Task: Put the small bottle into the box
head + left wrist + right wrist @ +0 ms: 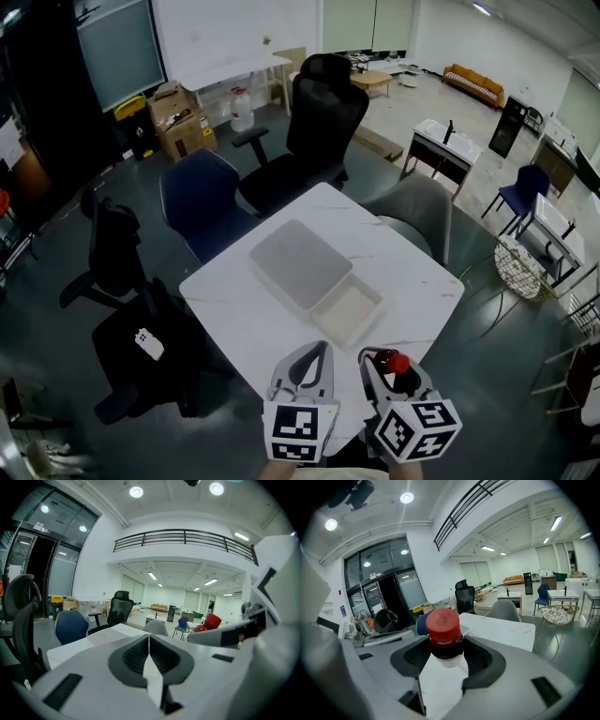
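The right hand-held gripper [443, 649] clamps the bottle [443, 626], red cap up, over the table's [417, 277] near corner. The left hand-held gripper [149, 640] just beside it is closed on nothing. The open box [349, 313] lies at 12 o'clock, with the lid [300, 262] touching it at 10 o'clock.

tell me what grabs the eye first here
The red-capped small bottle stands out, clamped in the jaws of the right gripper over the near edge of the white table. Just beyond it the open box lies empty beside a grey lid, and the left gripper is shut on nothing.
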A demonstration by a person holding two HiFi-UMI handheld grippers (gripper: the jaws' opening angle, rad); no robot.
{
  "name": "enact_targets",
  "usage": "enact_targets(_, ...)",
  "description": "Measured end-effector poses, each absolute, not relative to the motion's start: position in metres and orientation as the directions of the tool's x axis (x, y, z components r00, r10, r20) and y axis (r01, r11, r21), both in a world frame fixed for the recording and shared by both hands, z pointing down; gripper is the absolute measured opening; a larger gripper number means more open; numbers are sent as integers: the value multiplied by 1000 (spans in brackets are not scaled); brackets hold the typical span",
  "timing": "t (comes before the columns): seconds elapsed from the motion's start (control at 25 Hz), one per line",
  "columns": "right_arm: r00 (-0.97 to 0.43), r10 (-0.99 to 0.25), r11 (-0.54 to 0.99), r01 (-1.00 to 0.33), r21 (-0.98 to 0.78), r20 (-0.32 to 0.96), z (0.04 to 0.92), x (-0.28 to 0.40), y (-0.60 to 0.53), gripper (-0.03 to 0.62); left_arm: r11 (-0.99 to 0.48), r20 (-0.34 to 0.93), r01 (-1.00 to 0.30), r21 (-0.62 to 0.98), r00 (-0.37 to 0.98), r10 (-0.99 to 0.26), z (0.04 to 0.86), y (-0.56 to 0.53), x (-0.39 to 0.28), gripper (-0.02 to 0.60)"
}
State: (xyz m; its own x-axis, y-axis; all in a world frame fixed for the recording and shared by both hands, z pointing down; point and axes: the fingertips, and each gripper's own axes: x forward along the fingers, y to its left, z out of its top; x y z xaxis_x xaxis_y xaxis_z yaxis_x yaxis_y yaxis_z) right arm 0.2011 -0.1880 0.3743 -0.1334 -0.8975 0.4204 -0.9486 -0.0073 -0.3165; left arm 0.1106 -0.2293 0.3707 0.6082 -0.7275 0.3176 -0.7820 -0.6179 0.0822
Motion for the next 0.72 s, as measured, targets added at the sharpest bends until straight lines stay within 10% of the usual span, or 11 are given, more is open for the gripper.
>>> enact_targets(0.72,-279,-791,72,-926,-370,544,444,243,-286,227,-501,460,-859,107,489,-741,434,-308,145,20)
